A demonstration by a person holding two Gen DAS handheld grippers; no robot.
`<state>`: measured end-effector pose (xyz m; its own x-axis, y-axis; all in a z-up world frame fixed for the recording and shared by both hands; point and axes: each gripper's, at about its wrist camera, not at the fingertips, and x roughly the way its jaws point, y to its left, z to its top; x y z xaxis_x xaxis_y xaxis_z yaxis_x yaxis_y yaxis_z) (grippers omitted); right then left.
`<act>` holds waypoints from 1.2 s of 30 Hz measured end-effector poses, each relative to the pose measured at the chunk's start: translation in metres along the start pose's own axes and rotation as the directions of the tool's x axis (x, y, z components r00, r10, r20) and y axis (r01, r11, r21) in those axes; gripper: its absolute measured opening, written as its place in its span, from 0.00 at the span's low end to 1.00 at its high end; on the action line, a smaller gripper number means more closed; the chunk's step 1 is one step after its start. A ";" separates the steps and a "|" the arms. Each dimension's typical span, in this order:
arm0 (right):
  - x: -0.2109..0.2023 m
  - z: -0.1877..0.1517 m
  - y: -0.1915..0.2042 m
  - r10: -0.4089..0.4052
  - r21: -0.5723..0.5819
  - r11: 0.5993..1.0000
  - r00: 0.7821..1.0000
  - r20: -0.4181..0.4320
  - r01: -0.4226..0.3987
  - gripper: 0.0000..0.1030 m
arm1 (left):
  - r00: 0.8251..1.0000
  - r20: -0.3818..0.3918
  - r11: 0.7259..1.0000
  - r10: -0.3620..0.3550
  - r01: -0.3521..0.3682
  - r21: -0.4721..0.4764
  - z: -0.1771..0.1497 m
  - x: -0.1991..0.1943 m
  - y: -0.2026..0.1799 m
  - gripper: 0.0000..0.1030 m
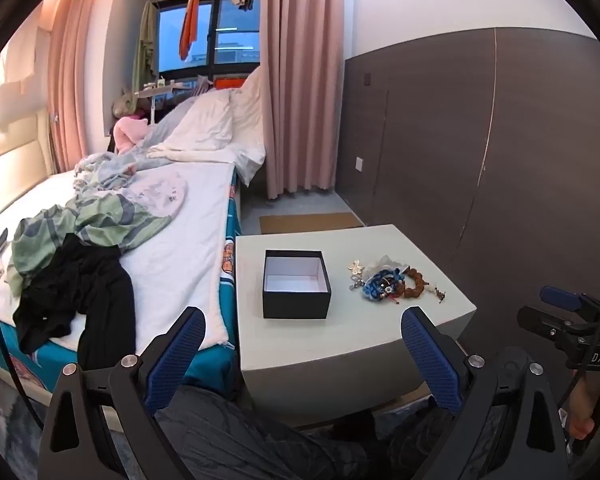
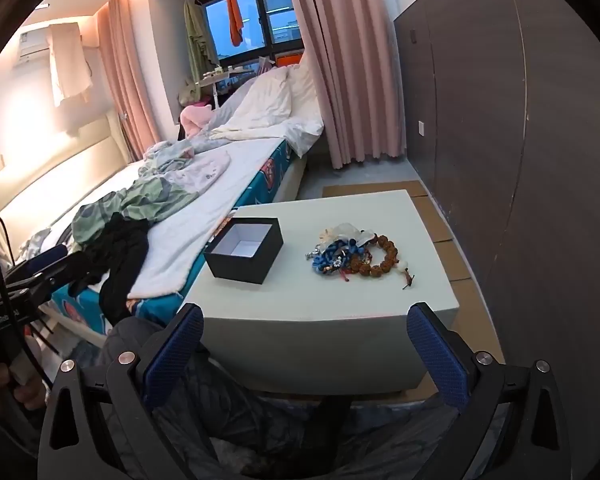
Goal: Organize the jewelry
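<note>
An open black box [image 1: 296, 284] with a white, empty inside stands on the pale table [image 1: 340, 340]; it also shows in the right wrist view [image 2: 244, 254]. To its right lies a heap of jewelry [image 1: 392, 282] [image 2: 356, 258]: blue cord bracelets, a brown bead bracelet [image 2: 380, 260], small metal charms. My left gripper [image 1: 302, 336] is open and empty, short of the table's near edge. My right gripper [image 2: 306, 332] is open and empty, also short of the near edge. The right gripper also shows in the left wrist view [image 1: 564, 312], the left gripper in the right wrist view [image 2: 44, 268].
A bed [image 1: 172, 216] with crumpled clothes, black [image 1: 84, 292] and green, touches the table's left side. A dark panelled wall [image 1: 500, 160] runs along the right. Cardboard [image 2: 452, 248] lies on the floor beside the table. The person's legs [image 1: 260, 440] are below the grippers.
</note>
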<state>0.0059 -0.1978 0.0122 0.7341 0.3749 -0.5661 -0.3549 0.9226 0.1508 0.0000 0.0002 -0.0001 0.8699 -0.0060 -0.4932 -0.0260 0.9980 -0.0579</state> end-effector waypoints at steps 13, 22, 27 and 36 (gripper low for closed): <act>-0.001 -0.001 0.006 -0.004 -0.004 1.000 1.000 -0.009 0.004 0.99 | 1.000 -0.002 1.000 -0.002 0.002 -0.004 0.000 0.001 0.000 0.96; -0.001 -0.002 0.009 -0.009 -0.010 1.000 1.000 -0.010 0.008 0.99 | 1.000 0.006 1.000 0.009 -0.009 -0.007 -0.003 -0.005 0.001 0.96; -0.001 -0.002 0.010 -0.008 -0.010 1.000 1.000 -0.011 0.008 0.99 | 1.000 0.003 1.000 0.016 -0.016 -0.016 -0.004 -0.007 0.004 0.96; 0.000 -0.001 0.010 -0.008 -0.011 1.000 1.000 -0.011 0.007 0.99 | 1.000 0.008 1.000 0.014 -0.014 -0.021 -0.003 -0.010 0.005 0.96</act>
<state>0.0015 -0.1886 0.0130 0.7302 0.3670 -0.5764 -0.3556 0.9244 0.1380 -0.0102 0.0052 0.0016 0.8734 0.0082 -0.4870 -0.0483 0.9964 -0.0699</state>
